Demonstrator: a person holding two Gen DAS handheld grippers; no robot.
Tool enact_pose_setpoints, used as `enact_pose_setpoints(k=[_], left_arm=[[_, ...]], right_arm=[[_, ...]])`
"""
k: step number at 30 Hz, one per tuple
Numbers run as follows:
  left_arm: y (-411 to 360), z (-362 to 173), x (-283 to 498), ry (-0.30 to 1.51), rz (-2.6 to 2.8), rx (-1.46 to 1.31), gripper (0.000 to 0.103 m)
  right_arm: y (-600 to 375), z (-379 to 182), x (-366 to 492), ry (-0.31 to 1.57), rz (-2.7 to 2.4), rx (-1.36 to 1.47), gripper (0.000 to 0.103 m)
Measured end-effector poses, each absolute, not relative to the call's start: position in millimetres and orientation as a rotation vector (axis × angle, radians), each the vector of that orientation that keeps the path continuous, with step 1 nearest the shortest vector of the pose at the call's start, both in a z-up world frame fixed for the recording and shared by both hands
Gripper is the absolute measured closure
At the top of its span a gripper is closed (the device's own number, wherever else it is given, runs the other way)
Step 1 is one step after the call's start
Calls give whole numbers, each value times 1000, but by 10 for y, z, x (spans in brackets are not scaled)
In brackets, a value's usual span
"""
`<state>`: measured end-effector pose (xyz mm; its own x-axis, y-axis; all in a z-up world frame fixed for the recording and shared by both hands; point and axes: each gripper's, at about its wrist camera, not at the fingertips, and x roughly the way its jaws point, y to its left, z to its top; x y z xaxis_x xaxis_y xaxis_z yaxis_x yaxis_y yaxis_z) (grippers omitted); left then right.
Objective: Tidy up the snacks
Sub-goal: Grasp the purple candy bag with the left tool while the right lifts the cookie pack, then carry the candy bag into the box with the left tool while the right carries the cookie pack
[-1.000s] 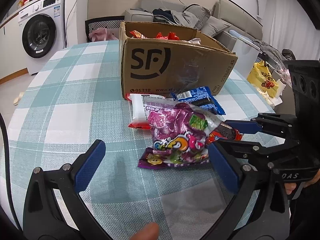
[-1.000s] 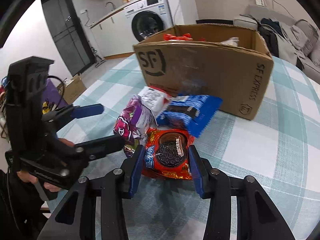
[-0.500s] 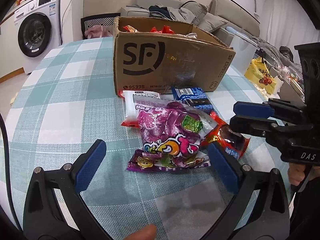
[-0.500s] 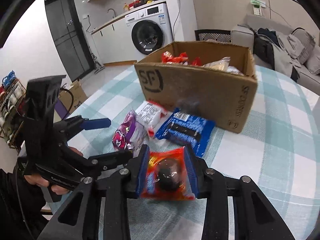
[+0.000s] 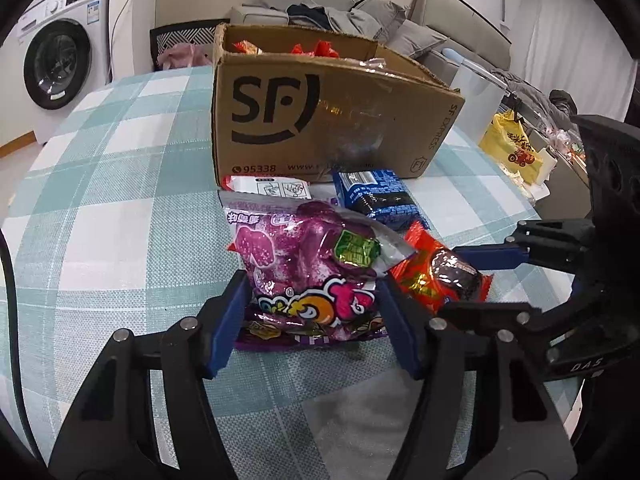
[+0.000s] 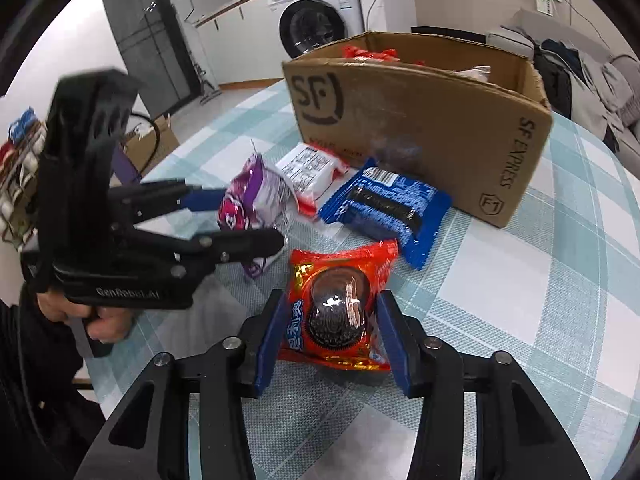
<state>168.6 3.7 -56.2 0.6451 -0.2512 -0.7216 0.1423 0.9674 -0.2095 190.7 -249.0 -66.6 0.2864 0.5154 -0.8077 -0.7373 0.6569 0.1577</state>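
The table [image 6: 540, 288] wears a teal-and-white checked cloth. Ahead of the right hand-held gripper [image 6: 331, 338] an open cardboard box [image 6: 432, 128] stands on it, with a blue packet [image 6: 386, 210] and white packet [image 6: 310, 168] lying just before the box.

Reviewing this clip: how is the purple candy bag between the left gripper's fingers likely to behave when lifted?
The purple candy bag looks puffy and creased, so it will probably sag and deform rather than stay stiff. Its glossy film may slip between the left gripper pads. It seems light for its bulk and unlikely to roll.
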Motion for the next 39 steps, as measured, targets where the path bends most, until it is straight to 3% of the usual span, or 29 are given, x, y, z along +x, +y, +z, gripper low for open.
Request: enact_pose_setpoints(k=[17, 39], left_arm=[[124, -410, 1510, 796, -206, -124, 43], [210, 165, 1406, 674, -184, -122, 43]], right_arm=[[-2355, -787, 1876, 953, 835, -314, 57], [-2756, -138, 1878, 755, 779, -99, 57]])
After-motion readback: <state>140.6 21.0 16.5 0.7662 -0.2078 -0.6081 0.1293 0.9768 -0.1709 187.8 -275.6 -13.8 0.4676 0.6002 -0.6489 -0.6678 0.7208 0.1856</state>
